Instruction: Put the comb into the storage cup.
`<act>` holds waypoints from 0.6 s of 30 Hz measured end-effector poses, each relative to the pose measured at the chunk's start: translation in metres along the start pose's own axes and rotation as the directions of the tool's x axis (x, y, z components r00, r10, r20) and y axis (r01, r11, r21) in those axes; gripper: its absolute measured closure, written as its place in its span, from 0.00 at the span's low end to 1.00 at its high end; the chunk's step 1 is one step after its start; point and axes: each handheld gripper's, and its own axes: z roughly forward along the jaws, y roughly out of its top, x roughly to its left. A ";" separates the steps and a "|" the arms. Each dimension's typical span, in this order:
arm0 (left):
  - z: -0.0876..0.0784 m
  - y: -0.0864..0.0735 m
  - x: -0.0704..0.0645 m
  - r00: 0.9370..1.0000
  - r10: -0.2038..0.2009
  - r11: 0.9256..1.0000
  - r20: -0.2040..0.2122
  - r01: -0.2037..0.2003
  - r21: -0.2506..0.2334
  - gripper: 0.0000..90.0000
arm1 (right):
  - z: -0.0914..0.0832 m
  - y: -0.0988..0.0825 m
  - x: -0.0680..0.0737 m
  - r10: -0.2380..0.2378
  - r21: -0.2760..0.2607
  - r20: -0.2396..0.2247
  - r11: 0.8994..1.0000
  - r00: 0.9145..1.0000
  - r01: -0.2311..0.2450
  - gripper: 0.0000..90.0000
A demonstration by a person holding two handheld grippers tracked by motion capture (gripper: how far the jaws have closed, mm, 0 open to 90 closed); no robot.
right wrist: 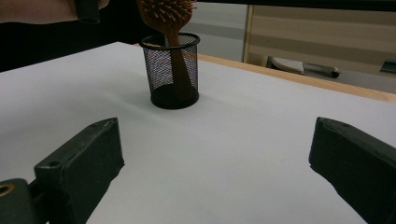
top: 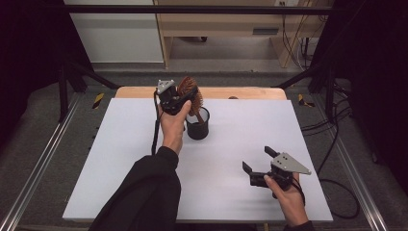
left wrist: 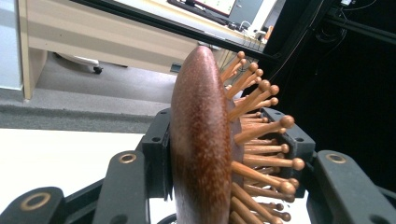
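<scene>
White counter point(top: 144, 192) is pretty bare; wooden hairbrush point(top: 185, 89) is clamped by the left gripper point(top: 180, 96), handle down in the mesh cup point(top: 198, 126). Right gripper point(top: 260, 166) is held wide open, nothing gripped.

**No readable writing showing**

Nothing legible is appearing in any of the three views: no words, labels, brand marks or numbers are standing on anything in sight. In the high view, yellow-and-black hazard stripes point(top: 98, 100) are showing on the floor at both far corners of the table point(top: 240, 144), a warning marking without any lettering. In the left gripper view, a monitor point(left wrist: 217, 4) is glowing in the background, but whatever it is displaying is too small and blurred to read.
</scene>
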 end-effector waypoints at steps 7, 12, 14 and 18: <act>-0.001 -0.001 0.000 1.000 0.002 1.000 0.002 -0.002 -0.001 0.55 | 0.000 0.000 0.000 -0.001 0.001 -0.003 1.000 1.000 0.001 0.04; 0.000 -0.001 0.001 1.000 0.001 1.000 0.002 -0.001 -0.002 0.55 | 0.000 0.000 0.000 0.001 0.000 -0.003 1.000 1.000 -0.001 0.04; 0.000 -0.001 0.001 1.000 0.001 1.000 0.003 -0.001 -0.002 0.55 | 0.000 0.000 0.000 0.000 0.000 -0.004 1.000 1.000 0.000 0.04; -0.001 -0.001 0.001 1.000 0.003 1.000 0.005 -0.003 0.002 0.55 | 0.000 0.000 0.001 -0.001 -0.002 -0.008 1.000 1.000 0.001 0.04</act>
